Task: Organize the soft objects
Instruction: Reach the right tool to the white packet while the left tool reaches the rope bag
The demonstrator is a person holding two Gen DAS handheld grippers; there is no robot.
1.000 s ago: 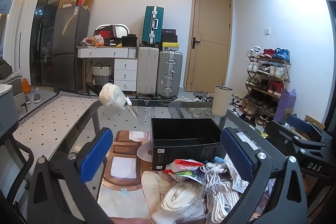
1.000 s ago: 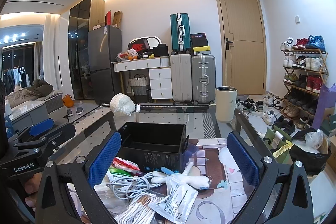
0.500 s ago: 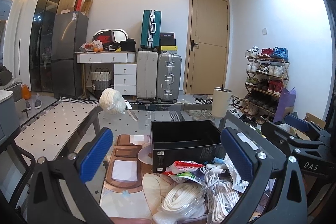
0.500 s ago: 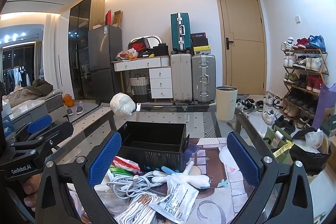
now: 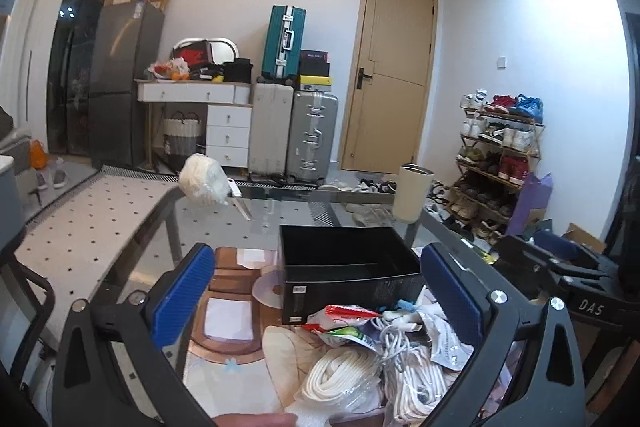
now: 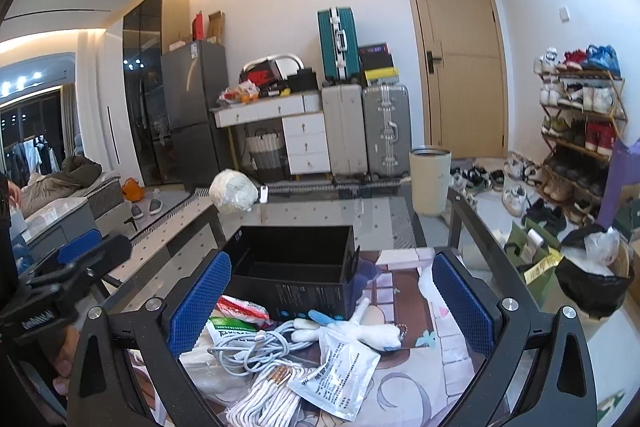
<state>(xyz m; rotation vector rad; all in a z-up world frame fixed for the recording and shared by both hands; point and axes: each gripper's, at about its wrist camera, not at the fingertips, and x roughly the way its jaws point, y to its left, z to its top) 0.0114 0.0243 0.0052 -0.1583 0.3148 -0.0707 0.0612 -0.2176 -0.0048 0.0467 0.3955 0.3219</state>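
An empty black box stands open on the glass table. In front of it lies a pile: red and green packets, bagged white cords, loose white cables, a white plush doll and a white pouch. My left gripper is open and empty above the pile. My right gripper is open and empty above the pile too; it also shows at the right of the left wrist view.
A white wrapped bundle and a beige cup stand at the table's far edge. Printed mats lie under the pile. Suitcases, a shoe rack and a bin bag surround the table.
The left wrist view has tilted up slightly. Both grippers stay open and nothing in the pile has moved.
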